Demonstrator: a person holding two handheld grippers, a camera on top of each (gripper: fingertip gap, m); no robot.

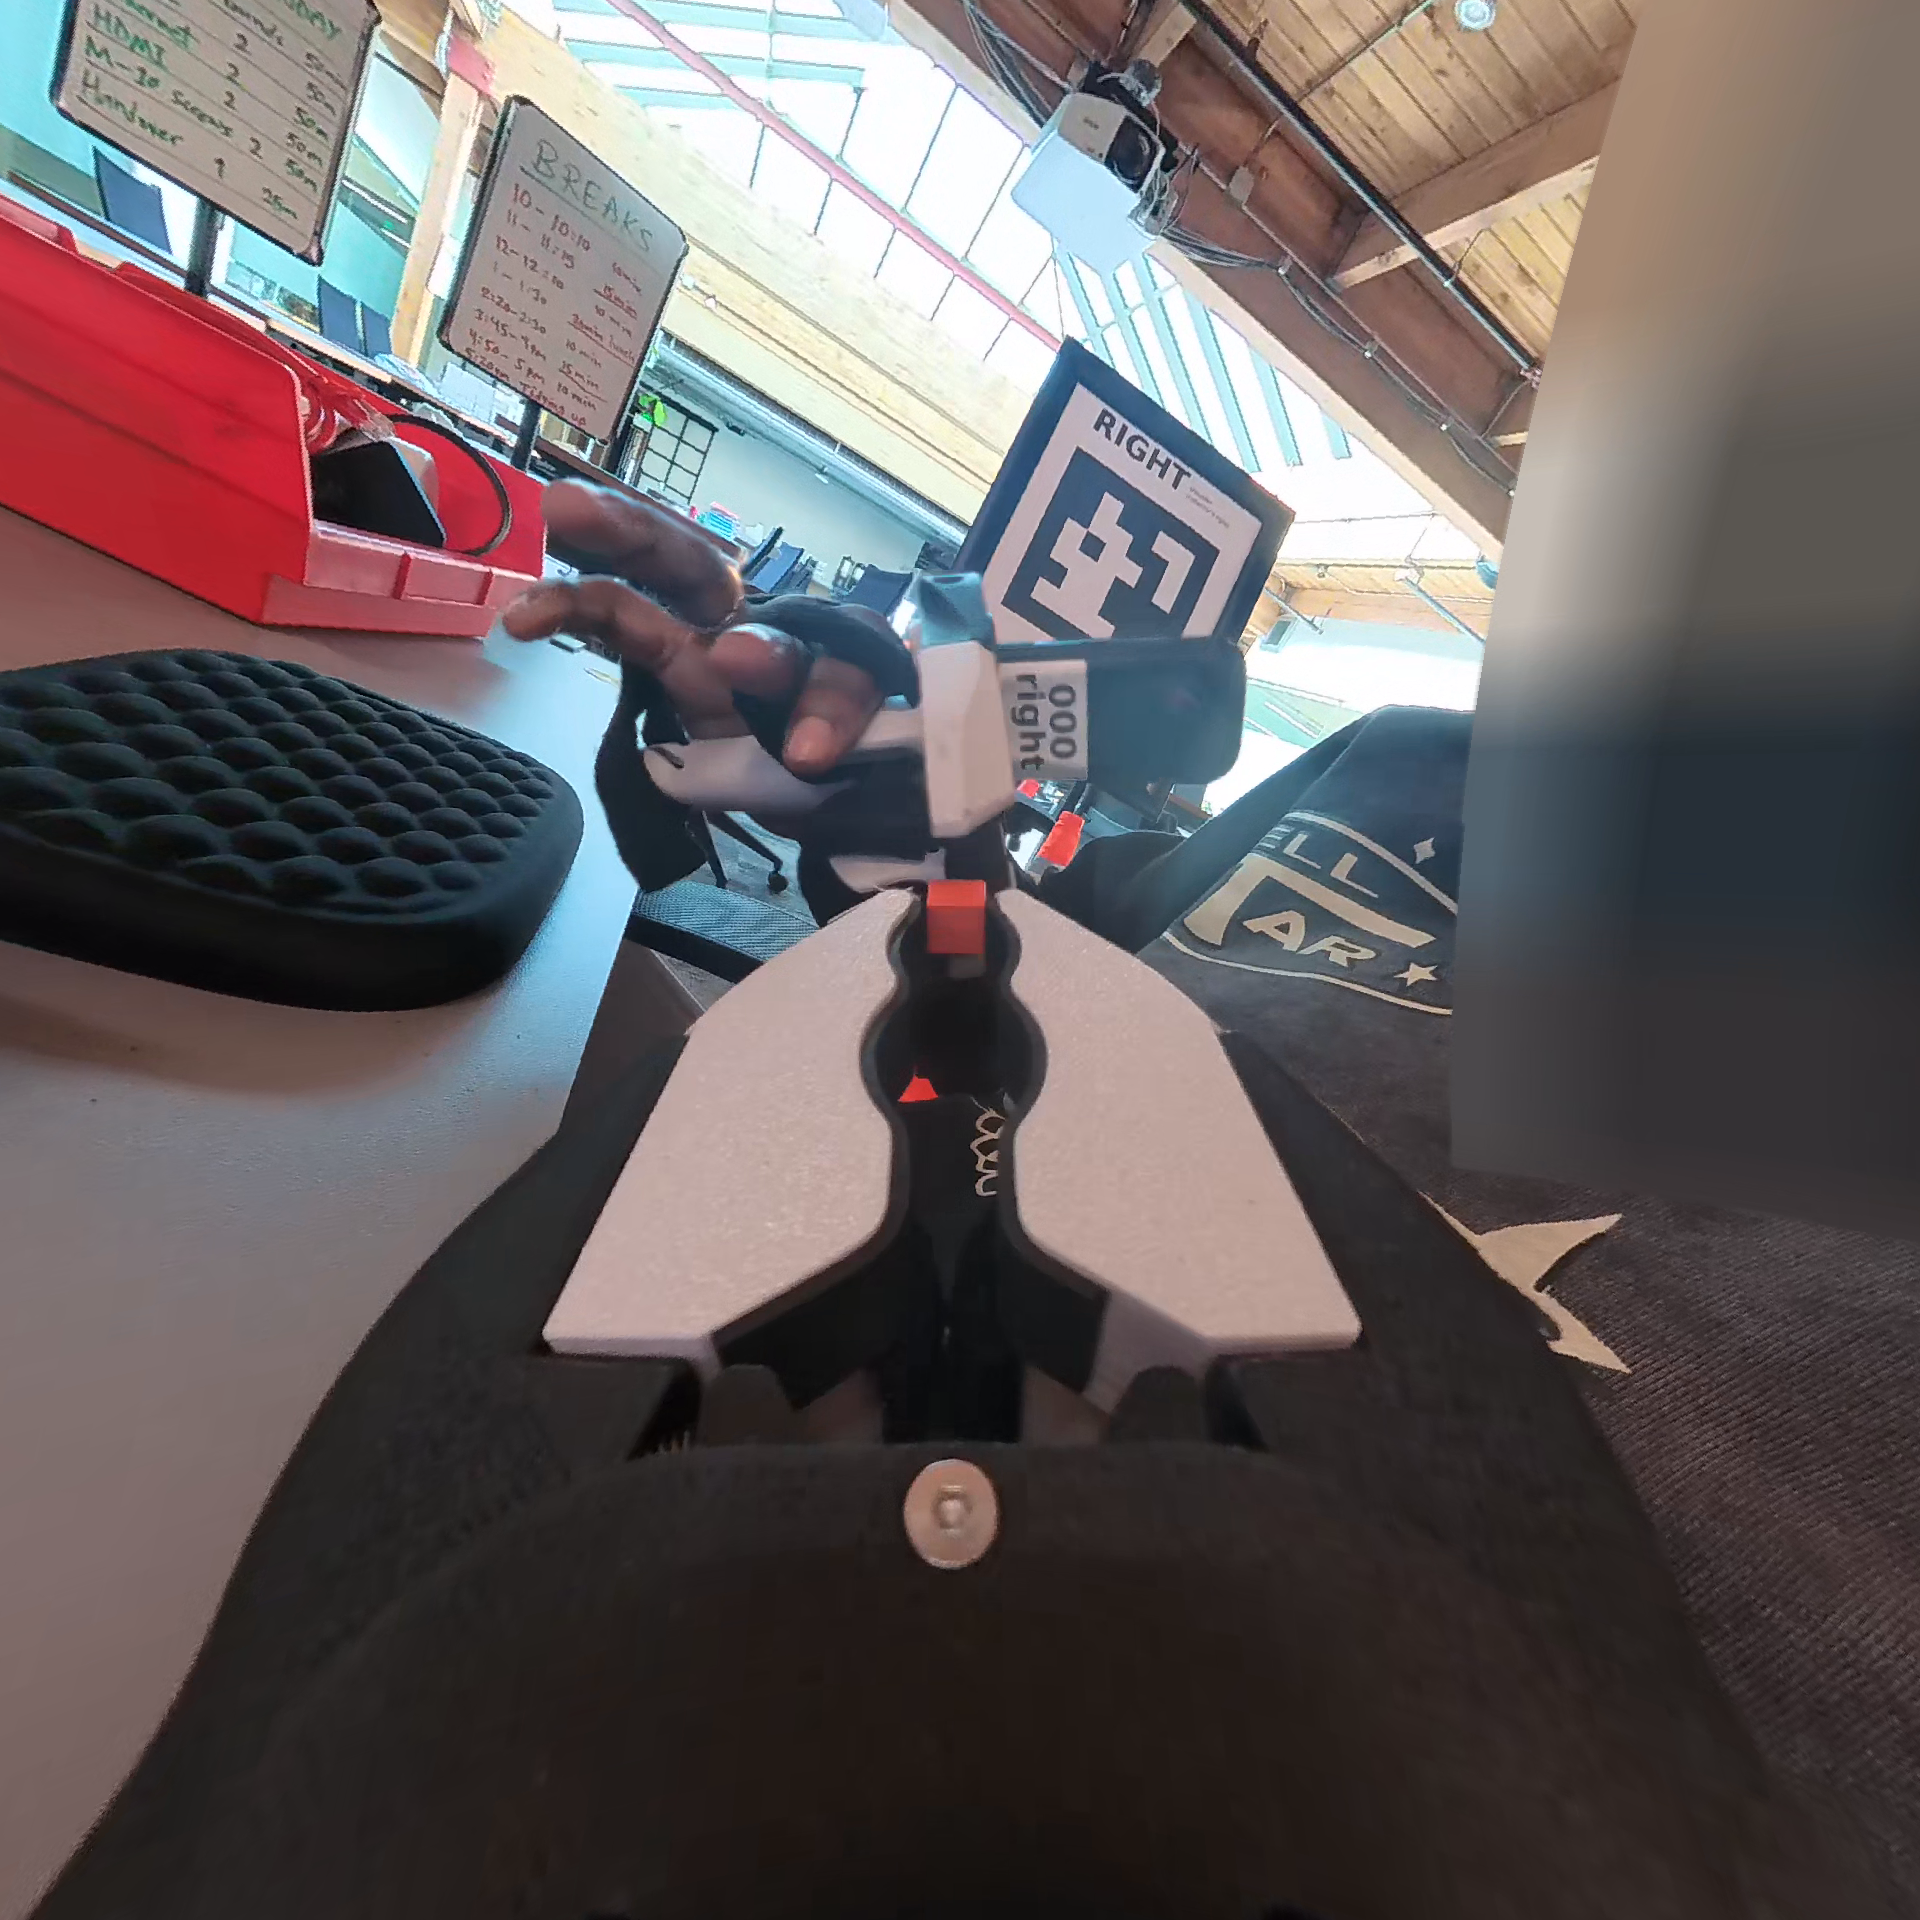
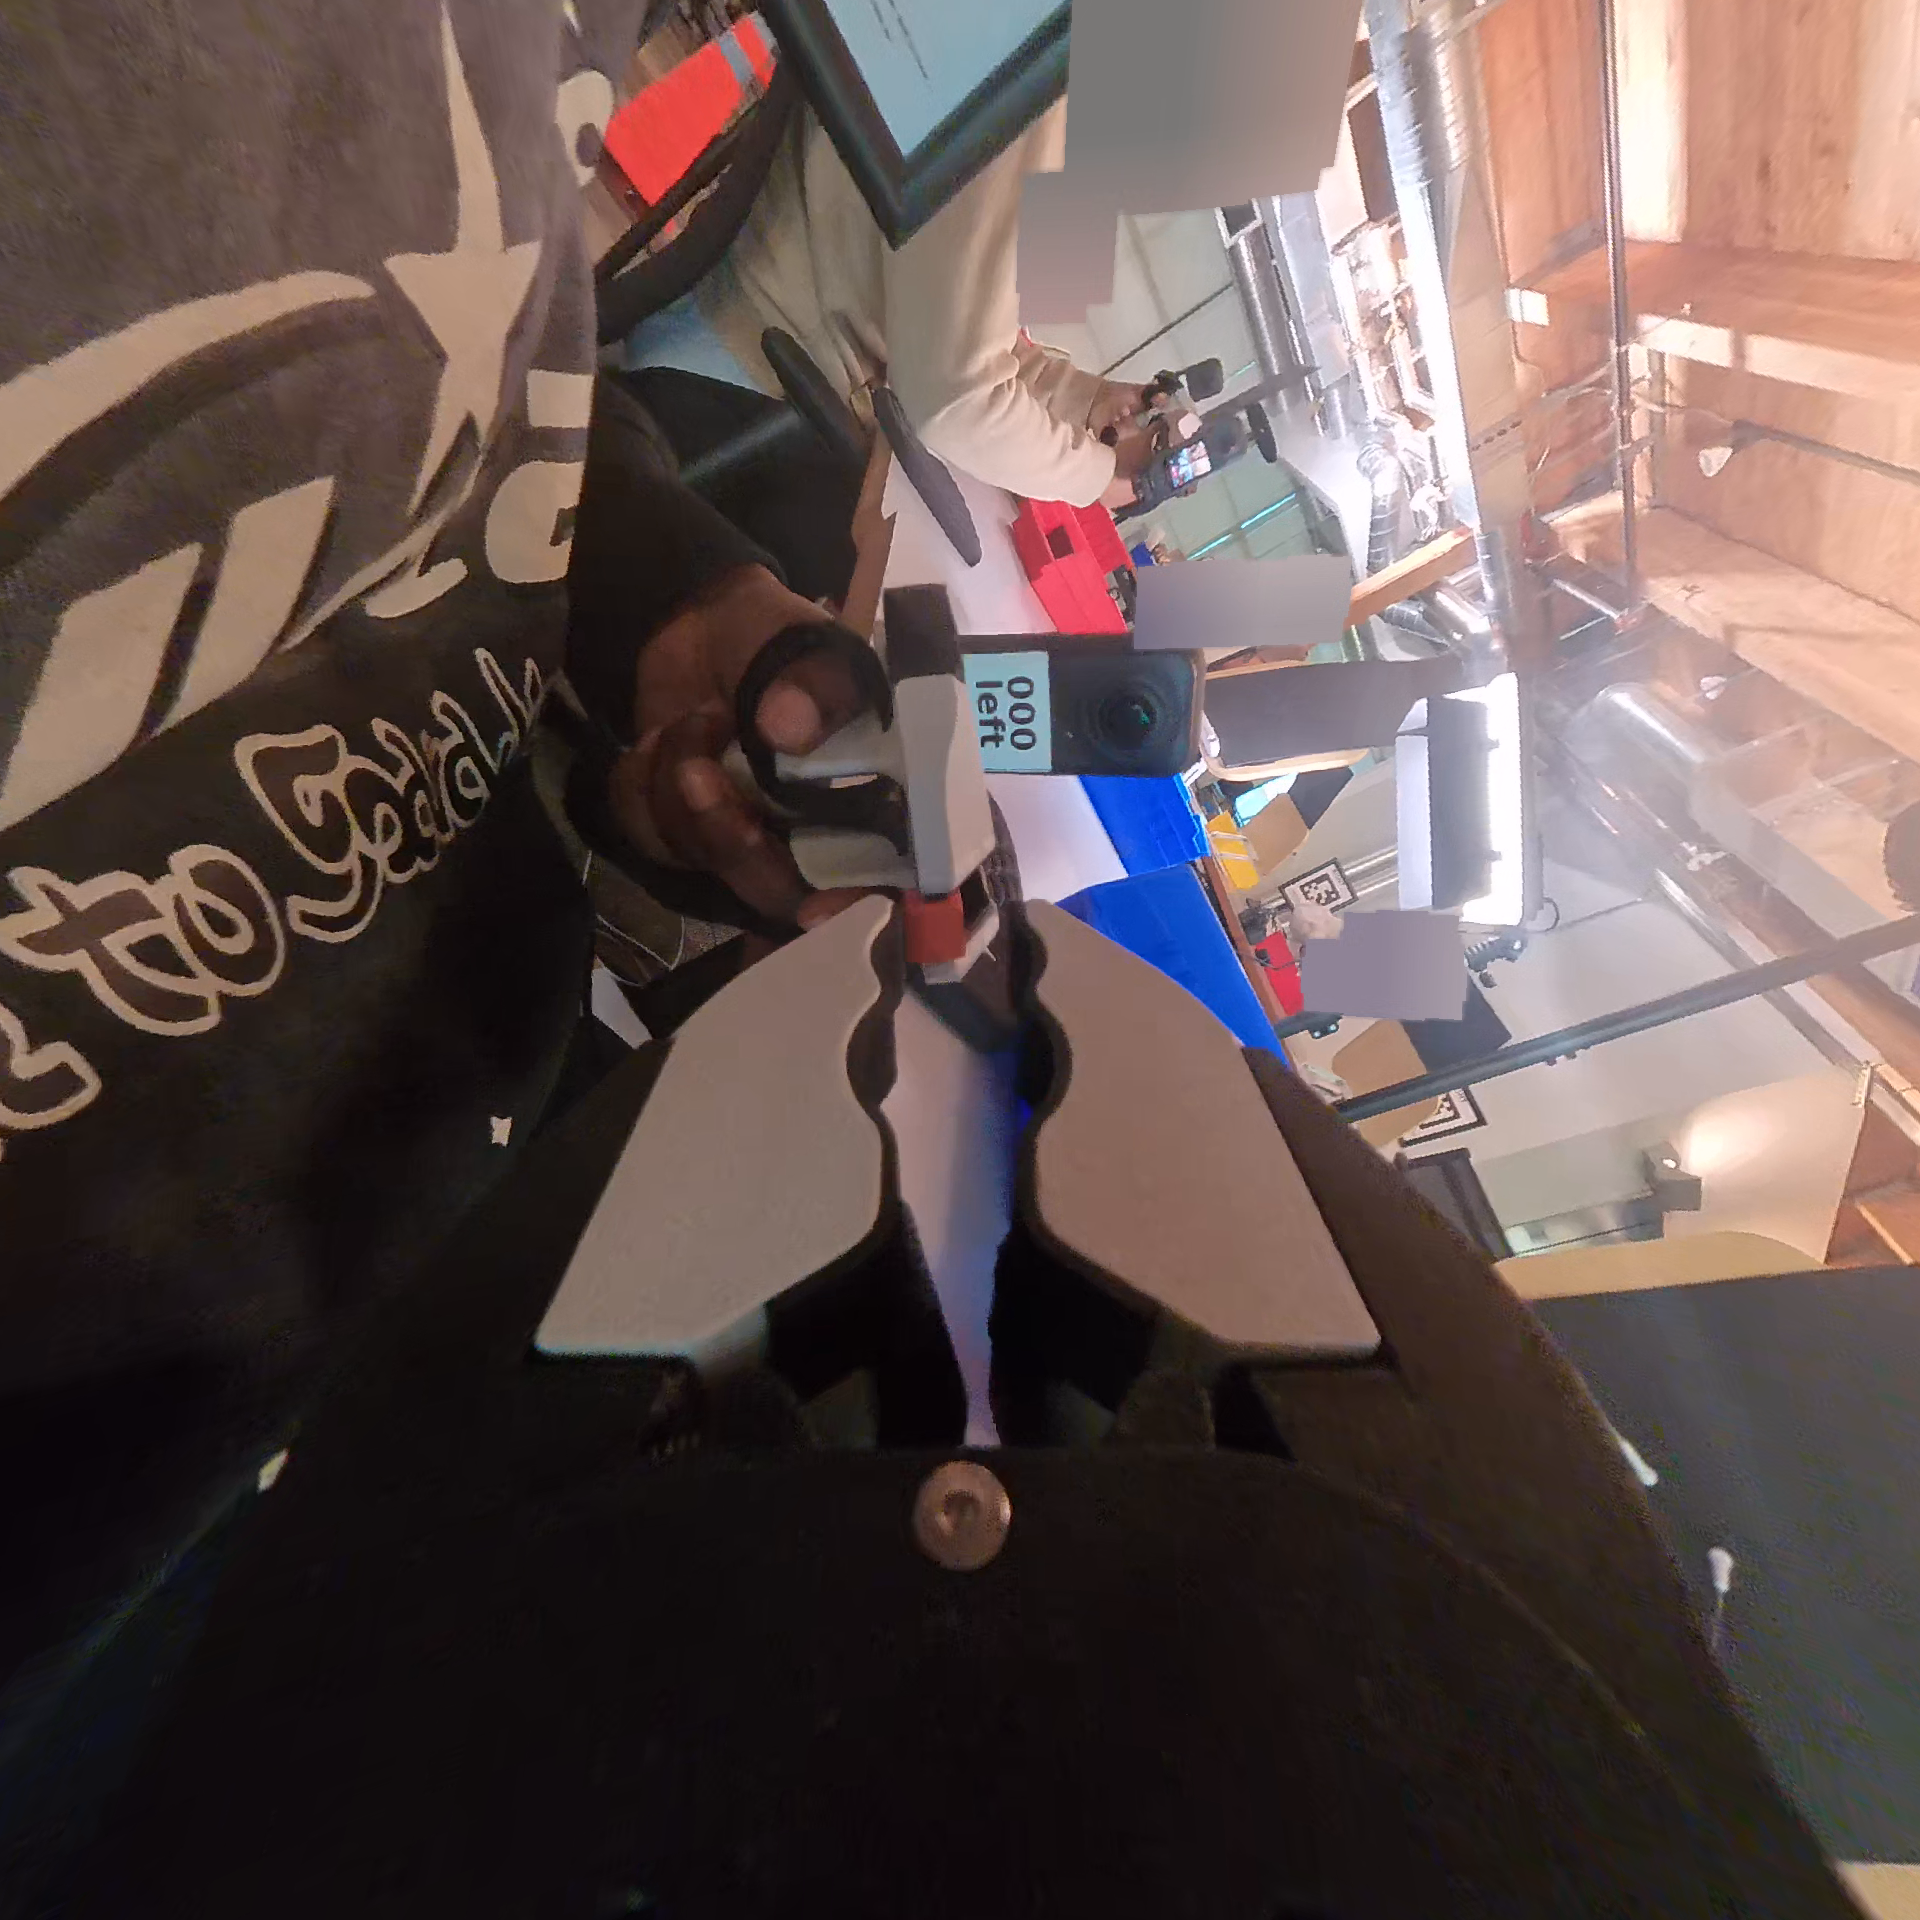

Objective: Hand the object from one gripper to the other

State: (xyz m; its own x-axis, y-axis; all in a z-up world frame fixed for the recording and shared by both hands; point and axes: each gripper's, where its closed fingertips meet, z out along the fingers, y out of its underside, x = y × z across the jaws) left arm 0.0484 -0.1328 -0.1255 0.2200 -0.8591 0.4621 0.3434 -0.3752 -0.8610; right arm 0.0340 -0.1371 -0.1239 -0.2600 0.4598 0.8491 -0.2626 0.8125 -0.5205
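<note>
- The block (image 1: 954,920) is small, red-orange and square-edged. It is up in the air, off the table (image 1: 260,1143), past its edge and in front of your sweatshirt (image 1: 1714,1455).
- Your left gripper (image 1: 958,909) has its jaws drawn in on the block at the very tips. From the left wrist view they look clenched on it, with the dark pad edges against both sides.
- Your right gripper (image 2: 958,925) meets it nose to nose. Its jaws stand released, parted wider than the block. In the right wrist view the block sits against one finger, with a gap to the other.
- Whether the right pads touch the block firmly is too cramped to tell.
- Expect the block to be light and stiff: it looks like hard plastic or painted wood, and it will not give under the pads. Little squeeze should hold it.
- Its faces are flat and probably smooth, so a skewed pinch could let it twist or pop out.
- Take it on the pair of flat faces that the left jaws leave free, square on, near the middle rather than at a corner.
- Only a short length of block shows beyond the left tips, so you have little room for the second hold. Centre it between the right pads before you close.
- If dropped here it would probably fall to your lap, not the table.
</note>
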